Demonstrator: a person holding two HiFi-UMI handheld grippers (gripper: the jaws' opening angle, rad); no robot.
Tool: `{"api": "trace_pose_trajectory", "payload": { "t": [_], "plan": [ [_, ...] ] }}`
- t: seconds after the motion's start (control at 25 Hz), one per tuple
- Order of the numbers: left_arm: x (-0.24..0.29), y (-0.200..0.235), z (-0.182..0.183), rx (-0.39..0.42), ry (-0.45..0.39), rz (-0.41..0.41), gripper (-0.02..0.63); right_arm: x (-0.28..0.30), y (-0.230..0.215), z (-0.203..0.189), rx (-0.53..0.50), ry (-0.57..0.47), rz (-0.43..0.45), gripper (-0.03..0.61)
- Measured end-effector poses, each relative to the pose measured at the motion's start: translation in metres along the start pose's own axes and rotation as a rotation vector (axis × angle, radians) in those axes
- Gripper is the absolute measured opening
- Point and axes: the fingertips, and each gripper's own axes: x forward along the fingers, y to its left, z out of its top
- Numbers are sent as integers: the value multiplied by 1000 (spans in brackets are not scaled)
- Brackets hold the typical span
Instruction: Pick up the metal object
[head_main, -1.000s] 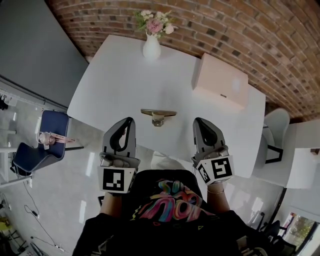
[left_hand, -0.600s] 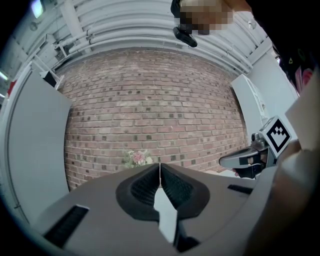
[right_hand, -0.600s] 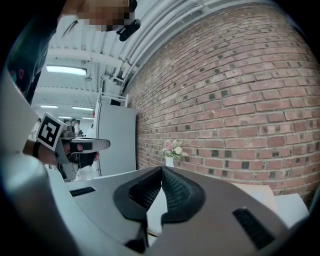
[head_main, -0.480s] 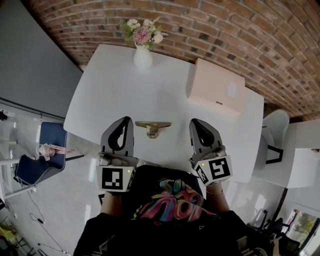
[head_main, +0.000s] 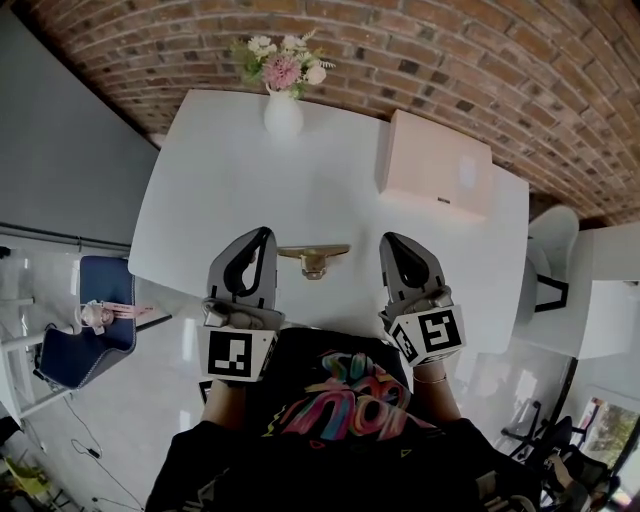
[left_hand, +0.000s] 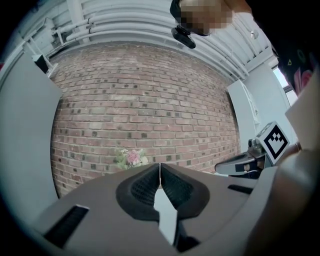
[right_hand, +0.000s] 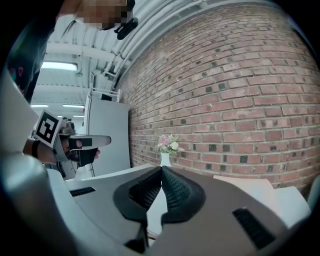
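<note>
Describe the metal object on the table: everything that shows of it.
The metal object is small and brass-coloured with a dull shine. It has a flat, slightly curved bar and a short, stubby stem under the bar's middle, on the side toward the person. It rests on the white table close to the near edge, between the left gripper and the right gripper, apart from both. Only the table touches it. Finer detail is too small to tell.

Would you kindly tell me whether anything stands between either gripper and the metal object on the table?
Nothing visible does. The metal object lies on bare table between the left gripper and right gripper, both shut and empty. The vase and box stand farther back, clear of either path.
</note>
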Motion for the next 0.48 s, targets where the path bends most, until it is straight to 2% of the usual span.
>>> {"api": "trace_pose_trajectory", "payload": {
  "t": [0.08,0.2,0.48],
  "plan": [
    [0,3,-1,15,-9,-16,29,3,0,-2,5,7,-8,20],
    [3,8,-2,-26,4,4,29,6,-2,-4,6,17,-9,20],
    [5,7,-5,-30,6,-3,29,11,-2,-11,-16,53,22,20]
  ]
}}
